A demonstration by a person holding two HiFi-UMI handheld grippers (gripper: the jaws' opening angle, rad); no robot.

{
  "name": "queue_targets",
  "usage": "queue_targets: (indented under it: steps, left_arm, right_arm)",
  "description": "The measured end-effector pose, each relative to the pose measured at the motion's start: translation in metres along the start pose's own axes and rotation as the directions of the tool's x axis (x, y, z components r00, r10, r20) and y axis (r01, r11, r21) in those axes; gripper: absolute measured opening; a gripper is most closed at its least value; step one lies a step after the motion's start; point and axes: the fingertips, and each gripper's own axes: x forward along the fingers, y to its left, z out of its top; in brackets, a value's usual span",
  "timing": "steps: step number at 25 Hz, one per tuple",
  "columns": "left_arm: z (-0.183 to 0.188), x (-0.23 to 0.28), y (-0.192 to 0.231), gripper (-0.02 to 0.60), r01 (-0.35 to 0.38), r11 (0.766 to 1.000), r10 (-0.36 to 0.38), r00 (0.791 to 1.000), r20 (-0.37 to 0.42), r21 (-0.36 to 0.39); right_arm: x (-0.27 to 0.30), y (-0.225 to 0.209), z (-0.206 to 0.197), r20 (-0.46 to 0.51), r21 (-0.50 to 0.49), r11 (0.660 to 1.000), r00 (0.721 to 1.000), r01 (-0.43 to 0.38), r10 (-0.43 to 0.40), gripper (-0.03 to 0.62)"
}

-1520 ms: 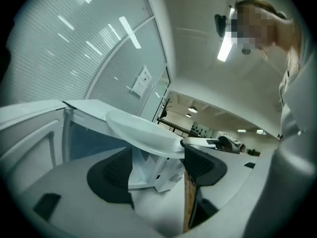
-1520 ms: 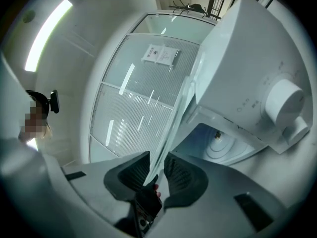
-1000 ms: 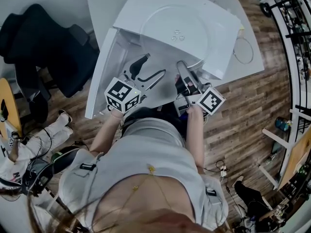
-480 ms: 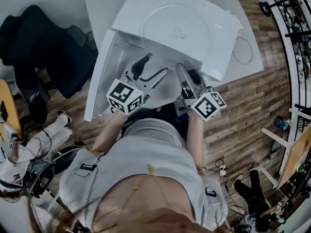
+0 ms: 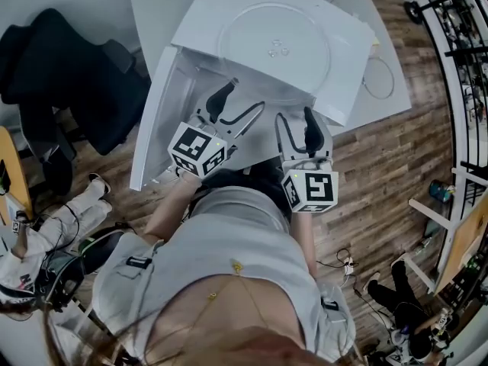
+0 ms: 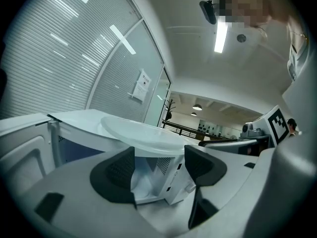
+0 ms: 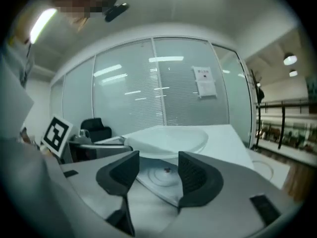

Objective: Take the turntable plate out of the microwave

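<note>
Turntable plate point(image 5: 274, 48) is lying atop the microwave point(image 5: 351, 52), at twelve o'clock from both grippers. Left gripper point(image 5: 241, 107) is gaping wide, empty. Right gripper point(image 5: 295, 122), whose jaws have just been opening, is standing wide with nothing between them. Wall notice point(image 7: 204, 82) is showing print too small to read.

And there it is: the round clear glass turntable plate point(image 5: 274, 48) lies flat on the top of the white box-shaped microwave point(image 5: 204, 23), with three small hub bumps showing at its centre. Its near rim pokes just past the front edge of that top, hanging over the open cavity below. The microwave itself sits on a white table point(image 5: 152, 14), its door point(image 5: 149, 120) swung wide open to the left in the head view.
</note>
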Motion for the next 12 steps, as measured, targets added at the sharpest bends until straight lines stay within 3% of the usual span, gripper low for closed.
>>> queue_targets:
  steps: [3, 12]
  left_arm:
    - [0.000, 0.002, 0.000, 0.328, -0.015, 1.000, 0.015, 1.000, 0.002, 0.002]
    - [0.001, 0.014, 0.005, 0.330, -0.070, 0.998, 0.070, 0.997, -0.029, 0.001]
  right_arm:
    - [0.007, -0.007, -0.003, -0.052, -0.104, 0.993, 0.997, 0.055, -0.060, 0.255]
    - [0.025, -0.021, -0.002, -0.084, -0.053, 0.993, 0.991, 0.103, -0.108, 0.255]
